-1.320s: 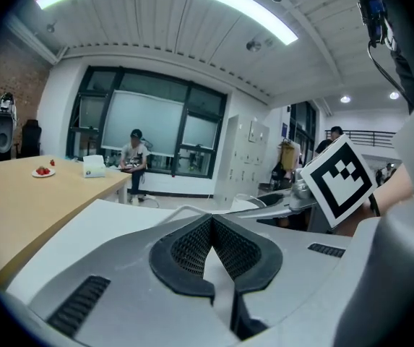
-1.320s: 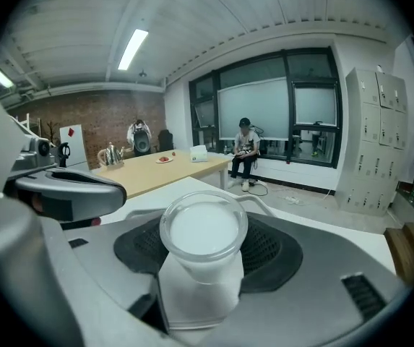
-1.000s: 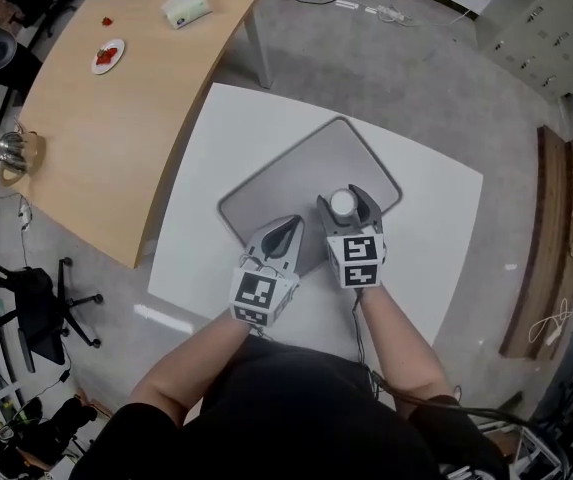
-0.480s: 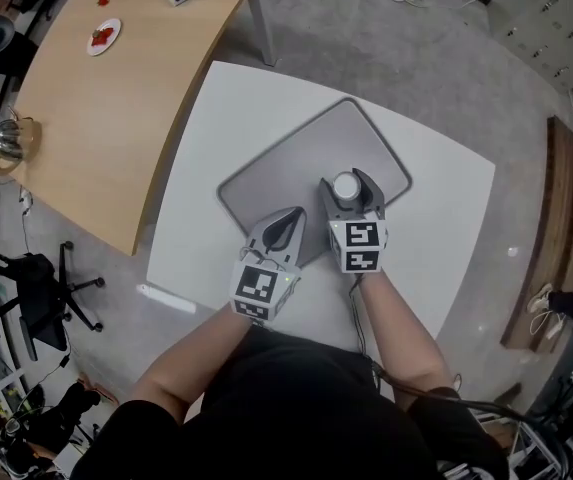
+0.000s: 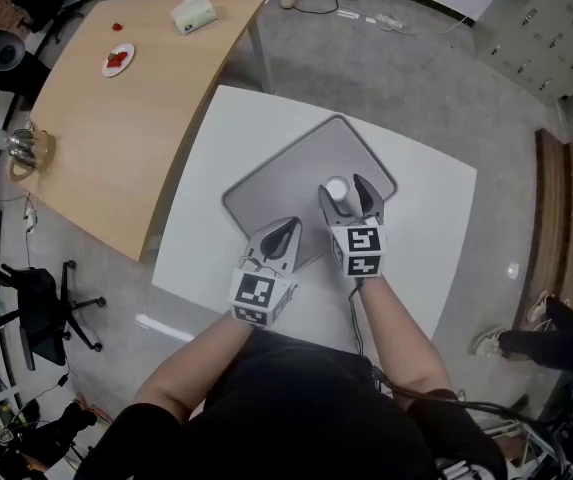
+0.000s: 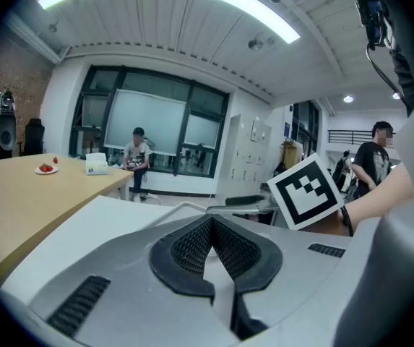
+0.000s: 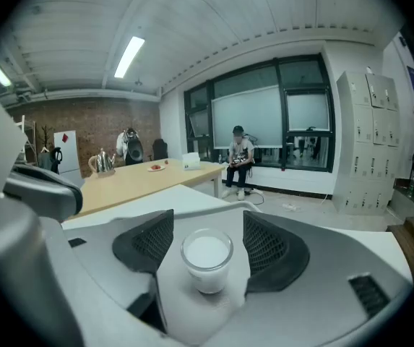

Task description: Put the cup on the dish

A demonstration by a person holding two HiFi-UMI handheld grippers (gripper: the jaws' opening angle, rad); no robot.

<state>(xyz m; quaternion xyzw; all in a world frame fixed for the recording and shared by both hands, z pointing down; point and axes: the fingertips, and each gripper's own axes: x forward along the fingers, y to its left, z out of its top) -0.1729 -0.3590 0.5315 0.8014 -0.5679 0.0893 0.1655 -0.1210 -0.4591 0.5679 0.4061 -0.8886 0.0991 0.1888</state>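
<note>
A small glass cup [image 5: 336, 190] with white contents stands upright on the grey dish [image 5: 286, 183], a flat tray on the white table [image 5: 436, 228]. My right gripper [image 5: 344, 188] is open around the cup. In the right gripper view the cup [image 7: 207, 255] sits between the two black pads [image 7: 152, 241] with a narrow gap on each side, under the right gripper [image 7: 208, 219]. My left gripper [image 5: 291, 224] rests at the tray's near edge, left of the right one. It is shut with nothing in it, and in its own view the left gripper [image 6: 210, 219] shows its pads meeting.
A wooden table [image 5: 116, 118] stands to the left with a plate of red food [image 5: 118, 59], a tissue box [image 5: 193, 12] and a kettle [image 5: 21, 148]. An office chair [image 5: 36, 298] is on the floor at left. A person's feet [image 5: 526, 340] show at right.
The head view has shifted a little. Both grippers stay over the tray, and the cup stays between the right jaws. A person's feet have come into view at right.
</note>
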